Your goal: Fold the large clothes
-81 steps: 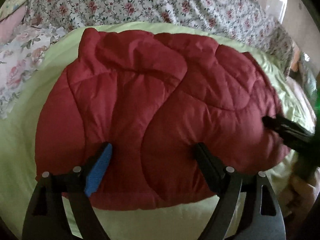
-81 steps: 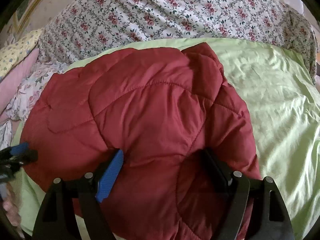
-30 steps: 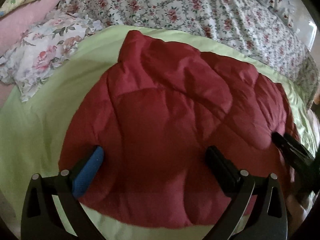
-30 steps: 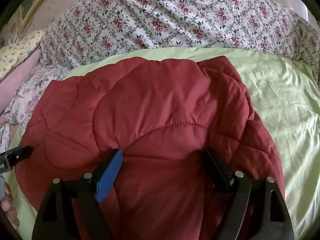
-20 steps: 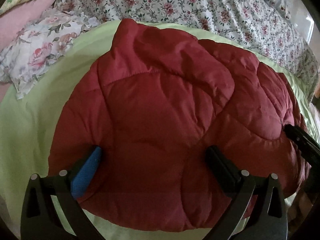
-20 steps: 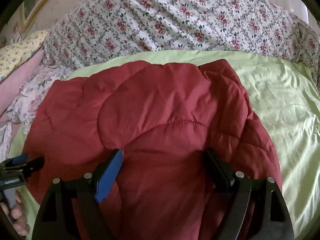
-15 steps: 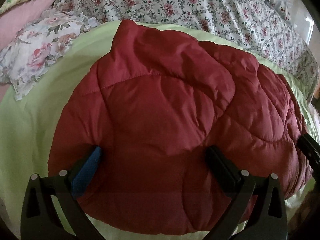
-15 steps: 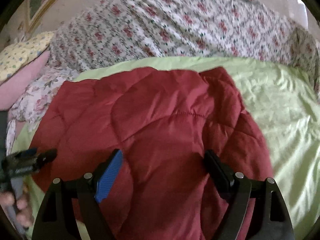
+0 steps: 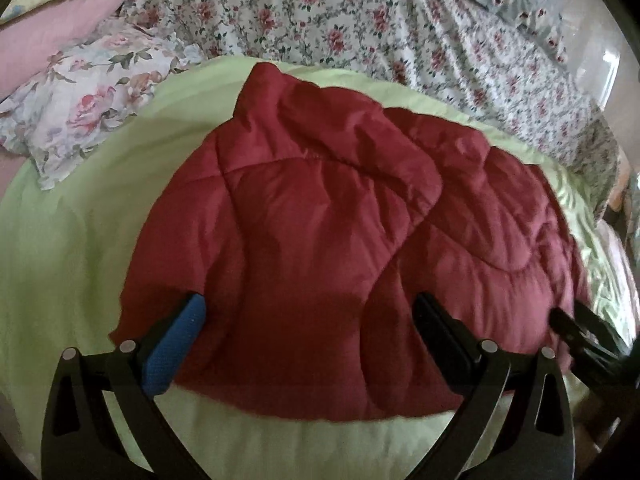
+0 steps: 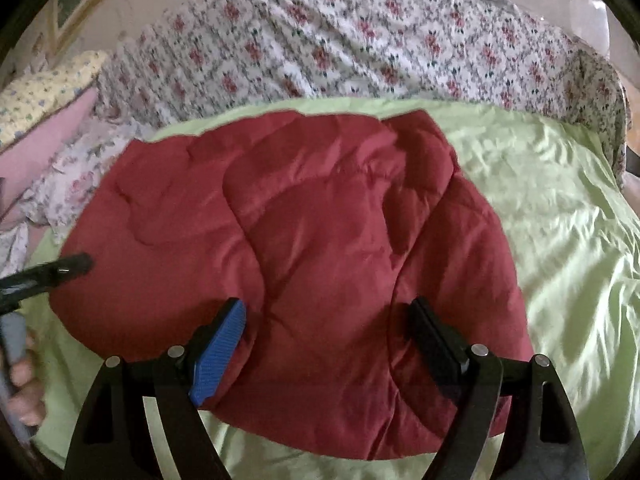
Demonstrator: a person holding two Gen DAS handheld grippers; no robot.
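A bed carries everything, covered by a light green sheet (image 10: 560, 208). A folded red quilted jacket (image 10: 320, 240) lies on the sheet. Behind it lies a rose-patterned floral quilt (image 10: 360, 52), and at the left a flowered pillow (image 9: 84, 96) beside a pink pillow (image 9: 52, 32).

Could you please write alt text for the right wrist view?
A folded red quilted jacket lies on a light green sheet, seen between the open right tongs. The left tongs reach in at the left edge; a floral bedspread lies behind.
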